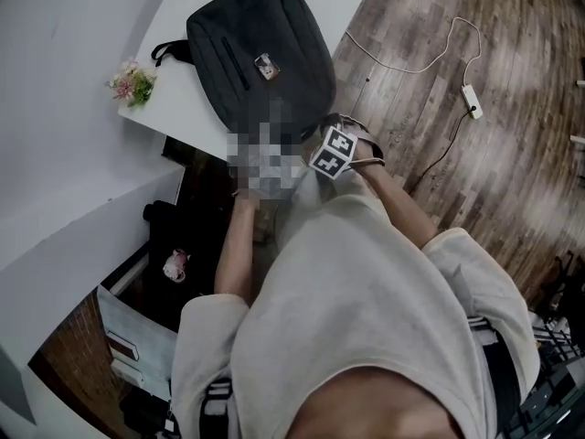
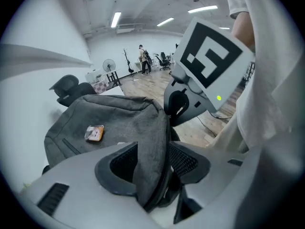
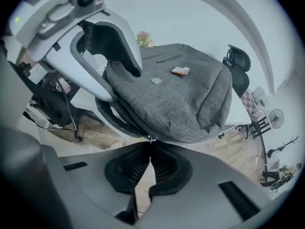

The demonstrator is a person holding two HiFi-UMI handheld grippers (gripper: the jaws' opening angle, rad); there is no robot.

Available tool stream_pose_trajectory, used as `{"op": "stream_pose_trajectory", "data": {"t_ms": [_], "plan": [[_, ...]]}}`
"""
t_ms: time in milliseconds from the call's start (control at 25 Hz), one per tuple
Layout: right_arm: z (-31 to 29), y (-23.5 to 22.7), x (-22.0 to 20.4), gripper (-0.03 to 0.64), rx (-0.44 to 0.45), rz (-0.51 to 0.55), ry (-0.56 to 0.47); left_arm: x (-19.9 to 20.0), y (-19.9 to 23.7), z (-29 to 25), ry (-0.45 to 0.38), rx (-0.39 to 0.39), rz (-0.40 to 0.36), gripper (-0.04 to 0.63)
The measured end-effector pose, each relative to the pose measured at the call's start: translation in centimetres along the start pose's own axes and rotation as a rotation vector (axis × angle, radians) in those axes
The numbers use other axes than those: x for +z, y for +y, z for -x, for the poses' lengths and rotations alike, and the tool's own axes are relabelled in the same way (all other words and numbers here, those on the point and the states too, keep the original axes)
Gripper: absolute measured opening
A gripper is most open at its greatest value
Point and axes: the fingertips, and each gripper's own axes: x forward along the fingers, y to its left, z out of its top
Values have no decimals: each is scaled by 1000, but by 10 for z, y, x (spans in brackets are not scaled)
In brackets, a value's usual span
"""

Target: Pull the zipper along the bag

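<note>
Zipper pull (image 3: 151,139), small and shiny, sat right at the tips of the right gripper (image 3: 150,149). That gripper's jaws were pressed together, and they pinched only the pull. The pull hung at the near edge of the bag (image 3: 181,99), which spread out just past the jaws. The bag was dark grey and lay flat on a white table (image 1: 183,108). Its near edge was by the side of the table closest to both grippers.

The left gripper (image 2: 153,151) was just beside the right one, at the same edge of the bag. Its jaws stood apart. A fold of the bag's cloth stuck up between them. The cloth lay close to the right-hand jaw, and a dark gap showed between it and the left-hand jaw, so the jaws were not squeezing it.

A small orange tag (image 2: 95,133) sat on top of the bag, farther out from the left gripper. Pink flowers (image 1: 132,82) lay on the table, far out and off to the left of both grippers. Off to the right of the right gripper was a wooden floor (image 1: 494,181) with a white cord (image 1: 430,58) lying on it.
</note>
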Motion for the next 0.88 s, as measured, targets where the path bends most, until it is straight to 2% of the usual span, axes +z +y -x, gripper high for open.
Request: {"op": "stream_pose_trajectory", "data": {"t_ms": [120, 280, 360, 440, 560, 640, 880], "plan": [[0, 0, 0, 18, 4, 4, -3, -33, 13, 25, 49, 44, -28, 241], [-2, -2, 1, 18, 9, 15, -2, -80, 49, 65, 102, 159, 27, 249], [-2, -2, 1, 18, 12, 23, -1, -97, 59, 77, 130, 179, 16, 249], [-3, -3, 1, 18, 16, 36, 0, -110, 62, 76, 177, 165, -60, 249], [-5, -3, 1, 18, 19, 50, 4, -120, 59, 59, 247, 124, -227, 249], [-9, -4, -4, 18, 16, 60, 15, -120, 59, 53, 266, 125, -305, 242], [-8, -33, -22, 18, -10, 68, 45, -95, 56, 42, 221, 146, -376, 149]]}}
